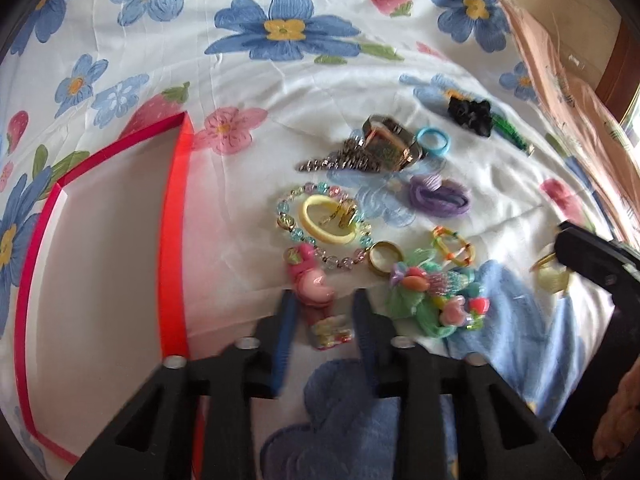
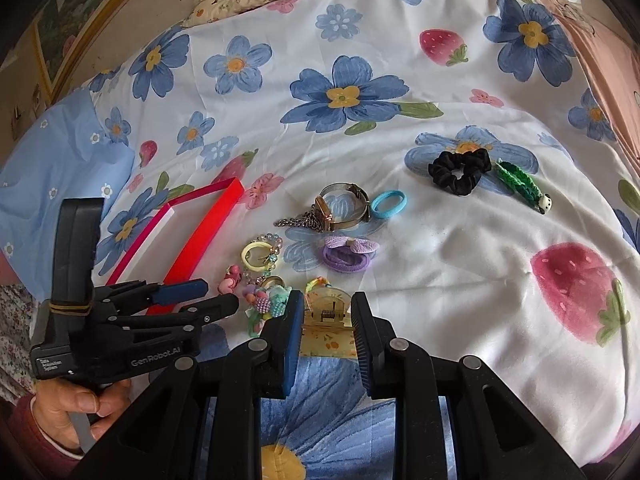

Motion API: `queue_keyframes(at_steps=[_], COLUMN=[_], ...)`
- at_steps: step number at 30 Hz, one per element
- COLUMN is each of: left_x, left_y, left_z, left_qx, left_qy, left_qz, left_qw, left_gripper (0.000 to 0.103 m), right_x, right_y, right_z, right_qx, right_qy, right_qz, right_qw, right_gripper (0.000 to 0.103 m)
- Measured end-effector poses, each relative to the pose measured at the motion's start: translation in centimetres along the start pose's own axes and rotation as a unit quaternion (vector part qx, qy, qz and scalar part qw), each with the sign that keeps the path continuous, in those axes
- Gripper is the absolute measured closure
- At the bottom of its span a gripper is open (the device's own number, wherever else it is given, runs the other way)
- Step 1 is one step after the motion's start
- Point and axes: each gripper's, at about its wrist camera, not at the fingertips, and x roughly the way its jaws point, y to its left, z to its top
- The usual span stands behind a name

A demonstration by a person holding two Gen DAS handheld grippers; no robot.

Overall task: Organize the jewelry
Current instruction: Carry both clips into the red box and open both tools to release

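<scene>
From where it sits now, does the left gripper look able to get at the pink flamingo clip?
Probably yes: the left gripper is open with the pink flamingo clip lying between its fingertips on the bedsheet. Only the beaded bracelet crowds its far end.

My matt black plastic gripper hangs above smooth printed cotton bedding. At one o'clock lies a shiny metal watch; at nine, a glossy red box.
</scene>
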Motion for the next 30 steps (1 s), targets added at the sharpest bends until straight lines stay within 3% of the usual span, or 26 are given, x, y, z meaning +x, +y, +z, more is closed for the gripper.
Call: queue_keyframes(at_steps=[6, 15, 23, 30], left_x=[0.0, -5.5, -9.9, -11.6], left_y=[0.4, 3.5, 7.9, 11.8], left_z=[0.3, -1.7, -4.2, -6.5], left_qx=[0.000, -0.031, -0.071, -0.115], left_qy=[-0.016, -0.058, -0.082, -0.079], left_qz=[-0.009, -0.027, -0.001, 0.021], left_qw=[0.9998, 0.9975, 0.9941, 0.9900], left_gripper=[0.084, 0.084, 0.084, 0.084], right_x=[-0.1, 0.4, 2.3, 4.5], right_y=[-0.2, 2.4, 7.6, 13.3], right_z=[0.2, 0.8, 1.7, 1.7], right_qx=[0.003, -0.015, -0.053, -0.096], right_qy=[-0.002, -0.002, 0.011, 0.029], right_qz=[0.005, 0.033, 0.081, 0.125], right_qw=[1.000, 0.999, 0.995, 0.987], right_gripper=[0.079, 0.079, 0.079, 0.079])
